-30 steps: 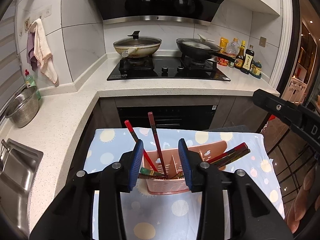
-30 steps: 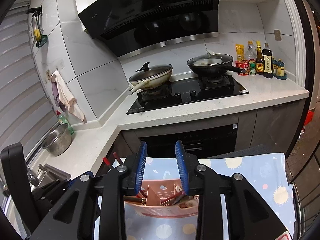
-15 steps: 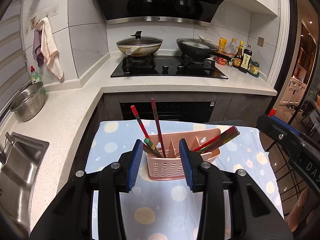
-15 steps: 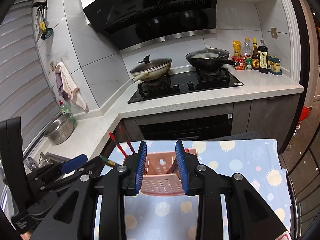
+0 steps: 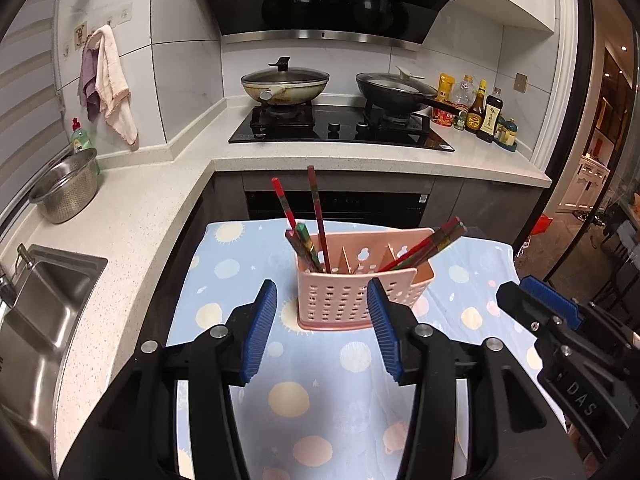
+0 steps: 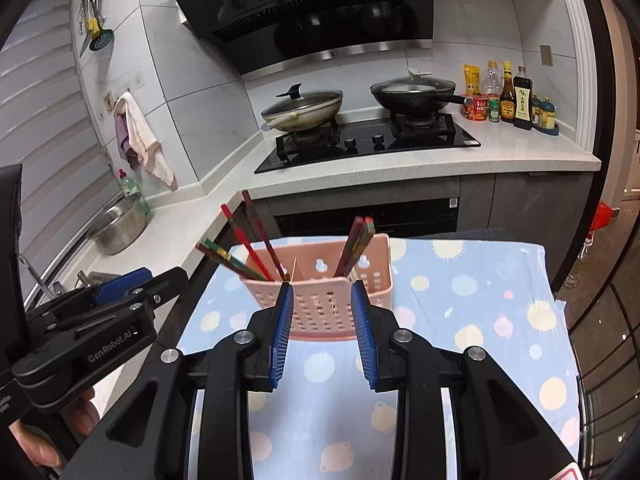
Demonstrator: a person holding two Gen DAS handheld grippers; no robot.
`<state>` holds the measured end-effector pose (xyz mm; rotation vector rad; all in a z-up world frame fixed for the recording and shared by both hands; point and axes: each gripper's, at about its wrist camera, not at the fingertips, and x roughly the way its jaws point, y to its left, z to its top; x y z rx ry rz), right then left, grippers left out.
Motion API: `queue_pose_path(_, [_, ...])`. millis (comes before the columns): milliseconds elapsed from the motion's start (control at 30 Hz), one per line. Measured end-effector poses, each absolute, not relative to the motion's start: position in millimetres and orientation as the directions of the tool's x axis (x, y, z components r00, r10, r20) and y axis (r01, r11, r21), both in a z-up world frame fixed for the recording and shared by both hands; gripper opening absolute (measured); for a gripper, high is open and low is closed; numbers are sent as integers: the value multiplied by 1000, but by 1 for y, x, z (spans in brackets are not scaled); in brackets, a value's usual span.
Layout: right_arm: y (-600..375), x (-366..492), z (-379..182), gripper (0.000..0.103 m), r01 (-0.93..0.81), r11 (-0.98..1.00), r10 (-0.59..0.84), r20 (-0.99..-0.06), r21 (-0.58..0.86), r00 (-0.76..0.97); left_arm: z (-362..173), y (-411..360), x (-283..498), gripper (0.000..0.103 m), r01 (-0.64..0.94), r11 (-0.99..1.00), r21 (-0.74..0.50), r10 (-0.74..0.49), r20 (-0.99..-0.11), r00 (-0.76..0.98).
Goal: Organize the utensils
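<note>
A pink perforated utensil holder (image 5: 352, 300) stands on a blue dotted cloth (image 5: 304, 392); it also shows in the right wrist view (image 6: 328, 300). Several red and dark chopsticks (image 5: 316, 220) stick up from its left compartment, and more chopsticks (image 5: 432, 244) lean out of its right compartment. My left gripper (image 5: 322, 328) is open and empty, just in front of the holder. My right gripper (image 6: 322, 320) is open and empty, also just before the holder. The right gripper shows at the right of the left wrist view (image 5: 560, 320), the left gripper at the left of the right wrist view (image 6: 120, 300).
A white counter (image 5: 140, 208) wraps around the left and back. A steel colander (image 5: 66, 184) and sink (image 5: 36, 308) sit at left. A stove with two pans (image 5: 340, 120) and sauce bottles (image 5: 480, 112) stand at the back.
Both grippers have pulled back from the holder, which now looks smaller and stands free on the cloth. The chopsticks stay in it.
</note>
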<state>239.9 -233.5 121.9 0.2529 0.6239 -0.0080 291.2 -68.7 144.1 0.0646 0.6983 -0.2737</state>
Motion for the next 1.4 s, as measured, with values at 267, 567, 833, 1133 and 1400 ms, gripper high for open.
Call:
queue_pose_path(267, [-227,217,99,30,95,972,61,-618,215,784,132,-65,270,52,263,964,-31,-218,-655,724])
queue_pose_path(567, [-226,191,79,39,116,976,30,-643,183,765,111,-61,250,62,245,969,-22,-194,-679,708])
queue_pose_path(833, [-222,172,71,61,124,983,-5,-651,136,759,93,-58,235,80,226,974,-8,-167,-696,698])
queue_pose_path(1133, [-223,164,60,72,151,981,-27,-674,126,739,79,-57,221,91,211,977,13,-140,-710,690])
queue_pose_path(1400, [-230,161,49,85,173,971,-12,-692,163,722,66,-52,218,95,181,983,12,-115,-733,671])
